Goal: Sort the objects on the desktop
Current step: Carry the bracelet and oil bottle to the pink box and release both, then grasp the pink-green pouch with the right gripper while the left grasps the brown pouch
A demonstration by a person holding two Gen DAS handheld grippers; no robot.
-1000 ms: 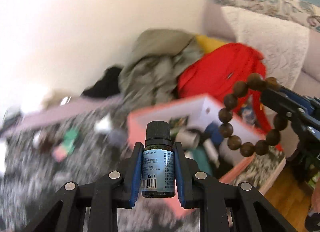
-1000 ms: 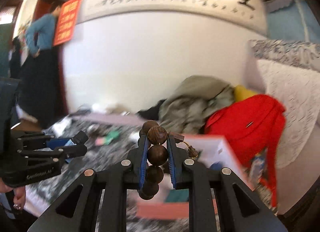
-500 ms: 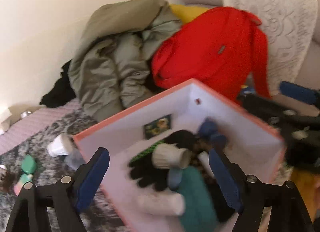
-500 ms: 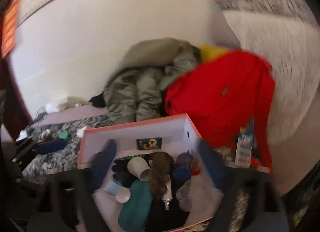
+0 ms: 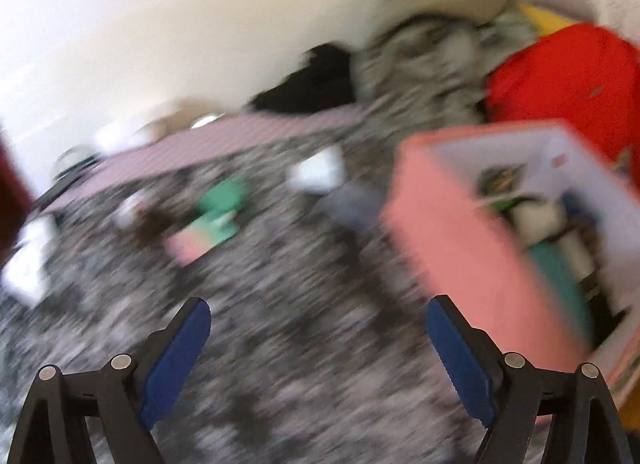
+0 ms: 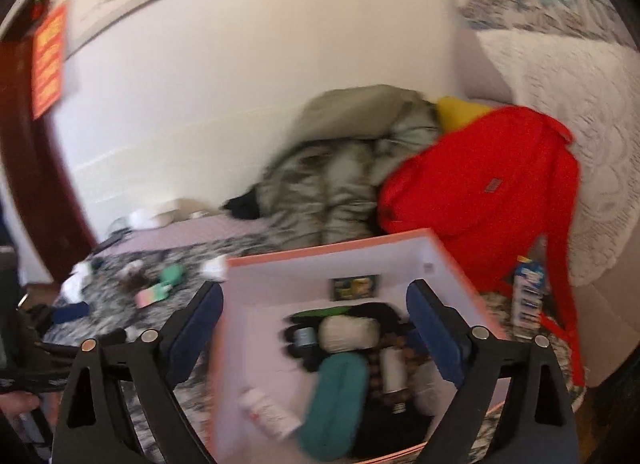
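A pink box with white inside holds several sorted items: a teal pouch, a white cup, a small bottle, brown beads. My right gripper is open and empty above the box. My left gripper is open and empty over the speckled table cover, left of the box. Loose on the cover are a green and pink item, a white cup and a brown object.
A grey jacket and a red backpack are piled behind the box against the wall. A blue and white carton stands right of the box. The left view is heavily motion-blurred.
Both grippers opened and dropped the bottle and the bead bracelet into the box. The left gripper has since swung left, away from the box, over the table cover.
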